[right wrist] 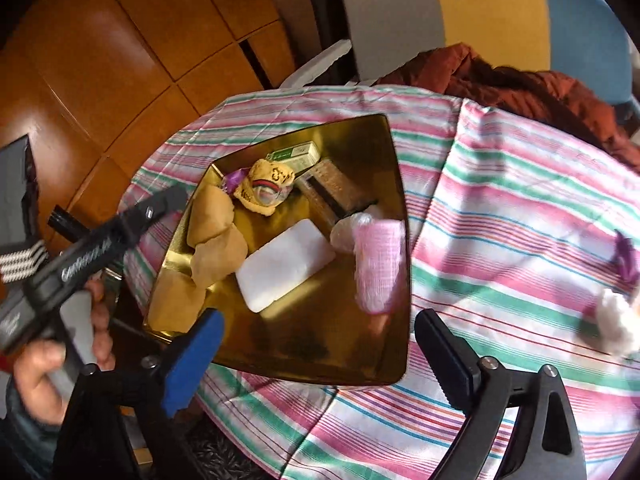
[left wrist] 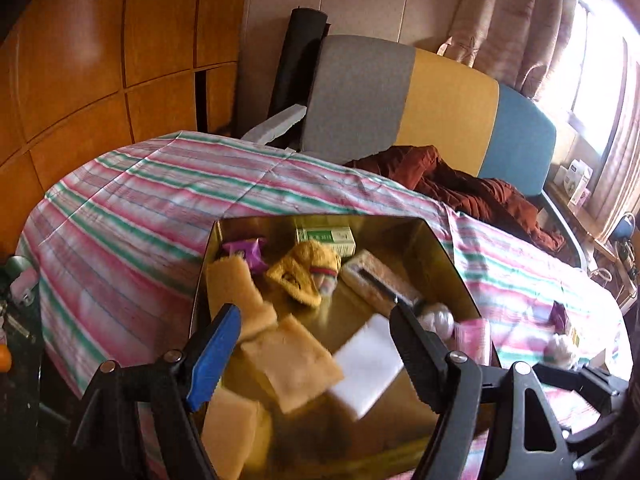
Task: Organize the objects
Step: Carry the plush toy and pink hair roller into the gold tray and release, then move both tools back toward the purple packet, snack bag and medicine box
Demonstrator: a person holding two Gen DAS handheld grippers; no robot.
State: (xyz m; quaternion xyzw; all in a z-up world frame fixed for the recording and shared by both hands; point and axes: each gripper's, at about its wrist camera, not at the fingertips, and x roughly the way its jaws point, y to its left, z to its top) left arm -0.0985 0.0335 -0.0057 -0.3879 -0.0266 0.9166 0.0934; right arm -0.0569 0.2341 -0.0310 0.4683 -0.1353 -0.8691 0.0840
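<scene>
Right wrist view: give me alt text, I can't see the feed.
A gold tray on a striped tablecloth holds a white block, tan cloths, a yellow knit item and a pink roll at its right edge. The right gripper hangs open above it, holding nothing.

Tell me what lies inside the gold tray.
In the tray: white block, pink roll, yellow hat, tan cloths, green box, brown case. Anything beneath them is hidden.

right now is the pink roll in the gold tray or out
In: the pink roll lies inside the gold tray, against its right rim.
</scene>
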